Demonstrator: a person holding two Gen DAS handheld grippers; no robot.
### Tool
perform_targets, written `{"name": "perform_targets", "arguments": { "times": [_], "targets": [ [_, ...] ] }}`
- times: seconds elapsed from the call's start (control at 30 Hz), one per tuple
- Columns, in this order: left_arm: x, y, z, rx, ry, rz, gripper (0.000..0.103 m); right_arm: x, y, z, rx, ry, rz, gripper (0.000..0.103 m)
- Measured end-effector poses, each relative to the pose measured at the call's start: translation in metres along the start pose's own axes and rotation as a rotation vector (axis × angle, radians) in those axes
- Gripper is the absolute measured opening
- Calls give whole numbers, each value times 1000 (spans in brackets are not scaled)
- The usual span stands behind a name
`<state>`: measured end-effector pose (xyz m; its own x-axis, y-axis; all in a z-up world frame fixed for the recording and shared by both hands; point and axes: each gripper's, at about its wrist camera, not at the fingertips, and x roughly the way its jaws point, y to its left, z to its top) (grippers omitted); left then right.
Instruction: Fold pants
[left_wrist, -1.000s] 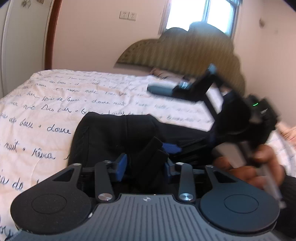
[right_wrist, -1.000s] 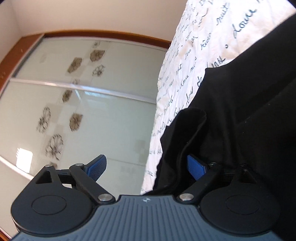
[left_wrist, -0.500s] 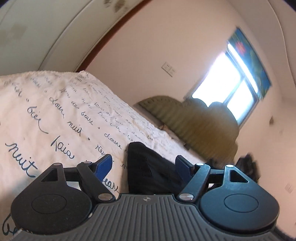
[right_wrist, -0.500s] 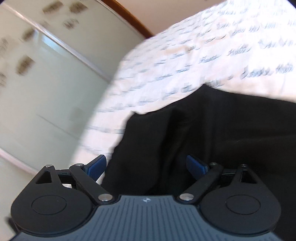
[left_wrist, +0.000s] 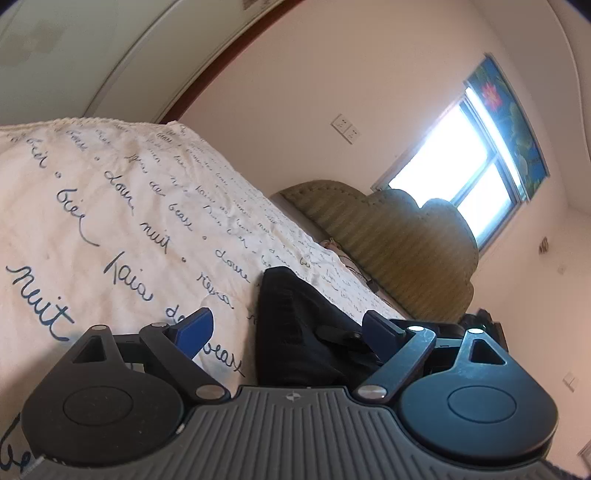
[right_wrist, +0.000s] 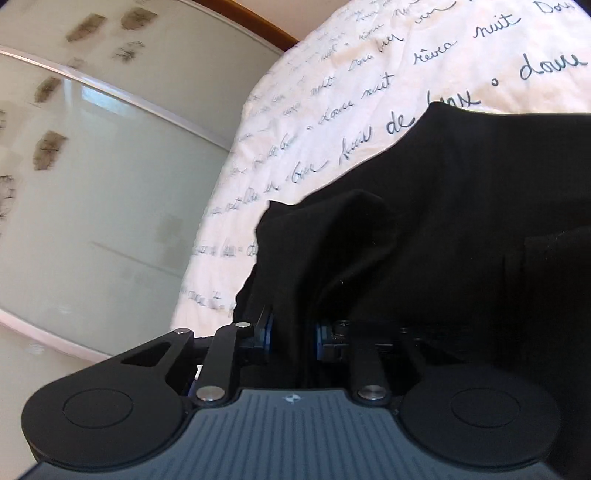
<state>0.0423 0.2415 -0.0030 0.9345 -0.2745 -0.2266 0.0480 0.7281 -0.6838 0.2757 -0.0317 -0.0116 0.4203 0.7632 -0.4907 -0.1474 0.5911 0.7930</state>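
Note:
Black pants (left_wrist: 295, 325) lie on a white bedspread with blue handwriting (left_wrist: 122, 221). In the left wrist view my left gripper (left_wrist: 288, 328) is open, its blue pads wide apart, with an edge of the pants lying between them. In the right wrist view my right gripper (right_wrist: 291, 336) is shut on a bunched fold of the pants (right_wrist: 461, 221), which fill the right half of that view and hide the right finger.
A padded olive headboard (left_wrist: 399, 251) stands at the far end of the bed under a bright window (left_wrist: 461, 162). Frosted sliding wardrobe doors (right_wrist: 92, 184) stand beyond the bed's edge (right_wrist: 221, 221) in the right wrist view.
My left gripper let go of the pants, opened and tilted upward. My right gripper was open beside the fabric and has closed on a fold of it.

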Motion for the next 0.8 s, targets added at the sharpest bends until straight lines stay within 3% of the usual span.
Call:
{"name": "perform_targets", "arguments": {
  "times": [0.2, 0.33, 0.43, 0.6, 0.73, 0.8],
  "targets": [
    [-1, 13, 5, -90, 1, -1, 90, -37, 19, 8, -100, -43, 31, 17],
    [-1, 9, 5, -73, -1, 10, 90, -94, 30, 20, -205, -51, 38, 17],
    [2, 3, 4, -42, 5, 27, 90, -151, 23, 27, -258, -79, -23, 17],
    [6, -4, 1, -1, 18, 56, 90, -233, -30, 19, -197, -106, -151, 17],
    [12, -15, -1, 64, 38, 104, 89, -241, -96, 6, -88, -98, -310, 17],
    [12, -28, -2, 123, 36, 130, 88, -245, -121, 1, -22, -115, -254, 17]
  ]
}}
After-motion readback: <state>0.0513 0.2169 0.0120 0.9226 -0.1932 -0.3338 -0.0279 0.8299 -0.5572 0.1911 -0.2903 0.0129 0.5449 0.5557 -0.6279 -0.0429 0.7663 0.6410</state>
